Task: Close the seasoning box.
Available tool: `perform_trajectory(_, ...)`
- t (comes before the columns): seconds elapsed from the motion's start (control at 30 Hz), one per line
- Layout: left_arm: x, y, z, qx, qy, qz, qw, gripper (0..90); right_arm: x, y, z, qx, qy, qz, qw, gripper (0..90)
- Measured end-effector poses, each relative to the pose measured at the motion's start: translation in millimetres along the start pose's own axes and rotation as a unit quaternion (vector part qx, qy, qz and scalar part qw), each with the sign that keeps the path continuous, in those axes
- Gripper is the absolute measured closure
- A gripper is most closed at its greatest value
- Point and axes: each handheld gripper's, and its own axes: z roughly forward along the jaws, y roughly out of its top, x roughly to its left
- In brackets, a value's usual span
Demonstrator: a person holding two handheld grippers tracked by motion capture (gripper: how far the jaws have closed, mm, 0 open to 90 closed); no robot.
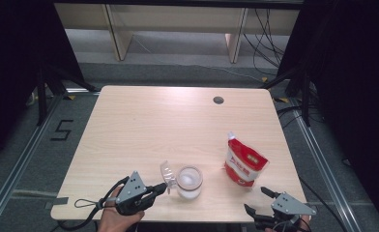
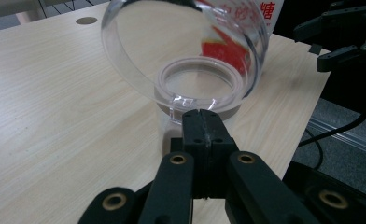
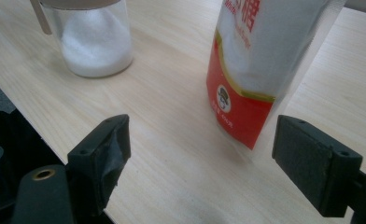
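1. the red and white pouch (image 1: 244, 165) bears a chinese character for sugar in red; a floor mark (image 1: 62, 129) reads "5".
2. left gripper (image 1: 164, 186), jaws clamped on the clear lid (image 1: 167, 173), holds it tilted just left of the jar (image 1: 189, 182).
3. the jar holds white grains, near the table (image 1: 144, 125) front edge.
4. right gripper (image 1: 256, 200) stands wide apart, empty, near the pouch.

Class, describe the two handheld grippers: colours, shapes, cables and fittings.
Both the left gripper and right gripper are black, each topped by a grey three-cornered plate. Brass-coloured pivots show on the arms; the pads are flat, dark blocks. A black cable loops from the left one.
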Motion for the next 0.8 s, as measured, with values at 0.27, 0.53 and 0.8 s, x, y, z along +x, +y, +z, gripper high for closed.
perform_trajectory(0.27, 1.4, 5.3, 3.7, -0.006, 0.001, 0.002, 1.0000, 89.4, 0.0, 0.1, 0.6, -0.004, -0.003, -0.007, 1.0000, 20.1)
perform_trajectory(0.53, -2.8, 8.9, 14.5, -0.004, -0.011, 0.015, 0.9998, 89.4, 0.3, -0.2, 0.4, -0.003, -0.004, -0.007, 1.0000, 20.2)
perform_trajectory(0.8, -1.5, 9.5, 9.0, -0.008, -0.003, 0.018, 0.9998, 89.0, 1.1, 0.2, -0.6, 0.005, -0.003, -0.006, 1.0000, 20.2)
